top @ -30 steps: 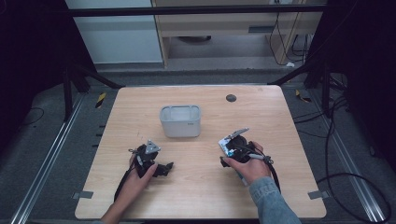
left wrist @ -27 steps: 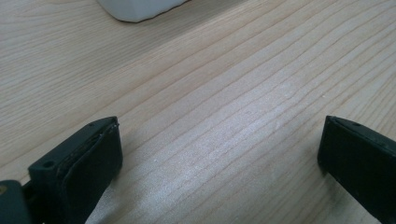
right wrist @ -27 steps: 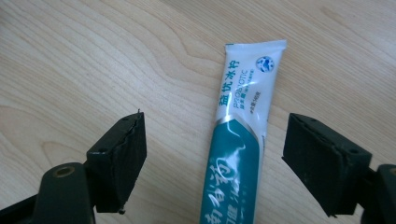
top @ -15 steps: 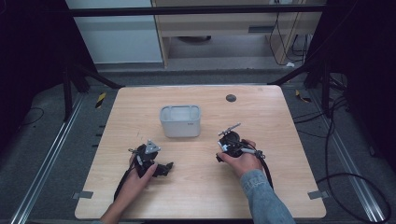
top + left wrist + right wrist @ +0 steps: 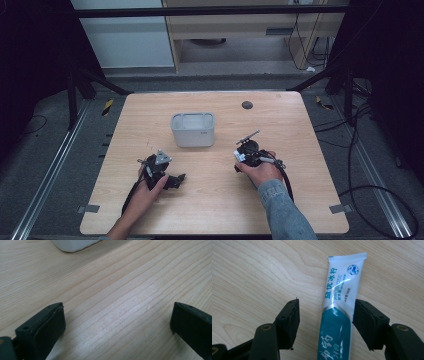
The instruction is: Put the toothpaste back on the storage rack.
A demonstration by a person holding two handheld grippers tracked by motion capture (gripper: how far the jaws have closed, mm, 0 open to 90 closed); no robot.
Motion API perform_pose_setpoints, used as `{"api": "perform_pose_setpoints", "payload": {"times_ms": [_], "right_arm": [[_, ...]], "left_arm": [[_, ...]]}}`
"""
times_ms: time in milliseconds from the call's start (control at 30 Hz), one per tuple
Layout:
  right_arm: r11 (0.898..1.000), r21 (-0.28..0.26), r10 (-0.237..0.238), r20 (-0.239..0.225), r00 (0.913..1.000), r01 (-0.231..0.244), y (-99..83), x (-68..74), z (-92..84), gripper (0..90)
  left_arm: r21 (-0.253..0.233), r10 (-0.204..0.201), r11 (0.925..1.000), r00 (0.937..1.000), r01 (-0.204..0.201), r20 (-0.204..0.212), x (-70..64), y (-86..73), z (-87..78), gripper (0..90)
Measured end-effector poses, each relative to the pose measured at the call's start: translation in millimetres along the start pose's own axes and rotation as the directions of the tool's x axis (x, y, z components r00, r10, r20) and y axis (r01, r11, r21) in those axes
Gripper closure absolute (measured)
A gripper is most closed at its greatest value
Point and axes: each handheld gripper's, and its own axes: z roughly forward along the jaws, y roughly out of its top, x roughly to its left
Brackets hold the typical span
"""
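The right gripper (image 5: 325,323) has just been closing its jaws around the toothpaste tube (image 5: 339,315) lying flat on the table (image 5: 310,150) — pads not yet touching. Off-centre, the tube could squirt sideways. The left gripper (image 5: 117,325) rests released, jaws wide.

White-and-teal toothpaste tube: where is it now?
The white-and-teal toothpaste tube lies flat on the wooden table, between the right gripper's open, closing jaws.

— How is your right gripper (image 5: 325,323) set?
— You point it down, and its jaws have just been closing, with a gap at each pad.
— And your left gripper (image 5: 117,322)?
— You hold it low, with its jaws spread wide and nothing between them.
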Motion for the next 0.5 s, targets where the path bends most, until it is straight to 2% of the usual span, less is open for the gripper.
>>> {"api": "perform_pose_setpoints", "payload": {"times_ms": [267, 433, 500], "right_arm": [[0.999, 0.041, 0.019, 0.008, 0.9998, -0.019, 0.6, -3.2, 11.3, 40.1], [0.998, 0.032, 0.048, 0.013, 0.9988, -0.048, 3.8, -9.1, 17.6, 44.6], [0.999, 0.030, 0.045, 0.018, 0.9988, -0.046, 4.0, -10.3, 18.1, 45.9]], "left_arm": [[0.000, 0.000, 1.0000, 1.0000, 0.000, 0.000, 0.0, 0.4, 0.4, 0.0], [0.000, 0.000, 1.0000, 1.0000, 0.000, 0.000, 0.1, 0.4, 0.4, 0.0], [0.000, 0.000, 1.0000, 1.0000, 0.000, 0.000, 0.1, 0.4, 0.4, 0.0]]}}
